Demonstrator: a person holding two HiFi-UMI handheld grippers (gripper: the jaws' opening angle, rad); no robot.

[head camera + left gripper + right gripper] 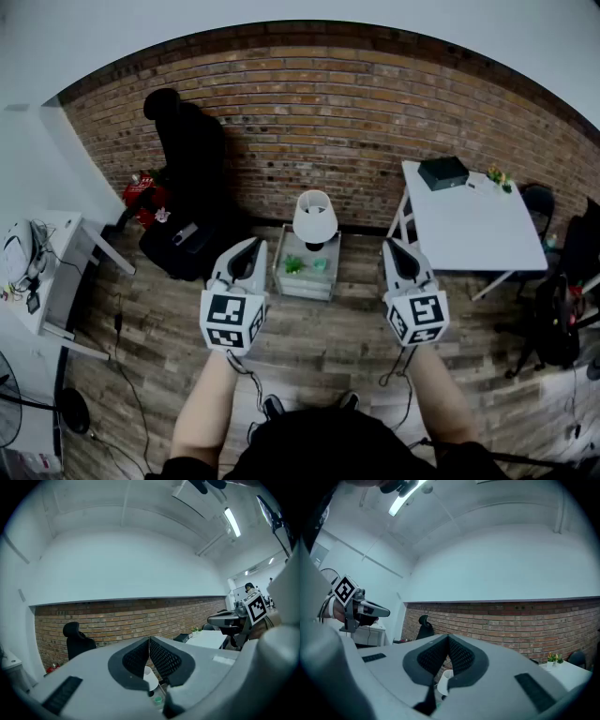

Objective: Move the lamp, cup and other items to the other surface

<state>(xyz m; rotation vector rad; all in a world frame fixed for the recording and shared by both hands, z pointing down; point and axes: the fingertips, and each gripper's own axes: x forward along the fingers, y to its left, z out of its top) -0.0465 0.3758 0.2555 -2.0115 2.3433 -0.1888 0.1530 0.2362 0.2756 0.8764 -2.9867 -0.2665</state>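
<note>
Before the lamp (314, 217), left gripper (254, 244) and right gripper (390, 244) hang level — fingers (139, 660) pressed together, empty.

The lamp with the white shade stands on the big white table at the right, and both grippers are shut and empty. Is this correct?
Not quite. In the head view the lamp stands on the small low table in the middle, not on the big white table at the right. The left gripper and the right gripper are indeed shut and empty.
</note>
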